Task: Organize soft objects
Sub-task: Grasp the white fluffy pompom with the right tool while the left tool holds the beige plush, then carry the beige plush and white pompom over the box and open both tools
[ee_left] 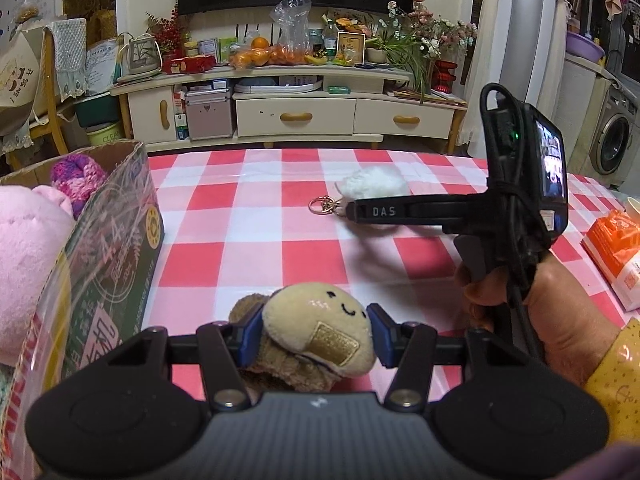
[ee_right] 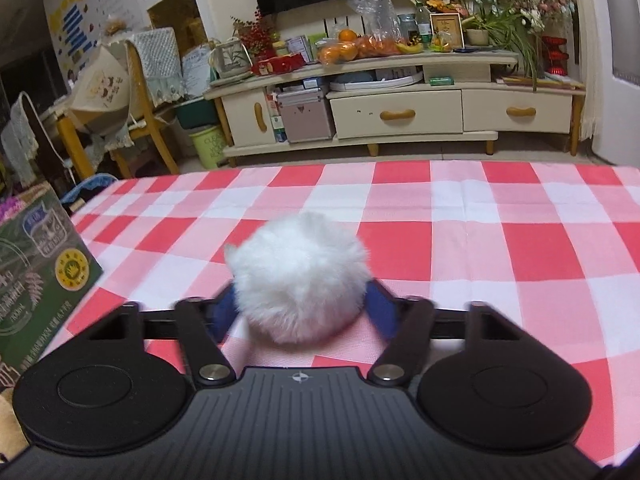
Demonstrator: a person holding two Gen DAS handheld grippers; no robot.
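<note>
Left wrist view: my left claw (ee_left: pixel 316 334) pinches a beige smiling plush (ee_left: pixel 320 328) between its blue pads, just right of the cardboard box (ee_left: pixel 116 248) holding a pink plush (ee_left: pixel 28 264). Right of that box, on the checked tablecloth (ee_right: pixel 500 248), my right claw (ee_right: pixel 300 306) closes around a white pom-pom (ee_right: pixel 298 276), pads touching its sides.

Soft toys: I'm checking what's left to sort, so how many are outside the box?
2: the tan smiley plush in the left gripper, the white pompom keychain between the right gripper's fingers. Others may be hidden.
</note>
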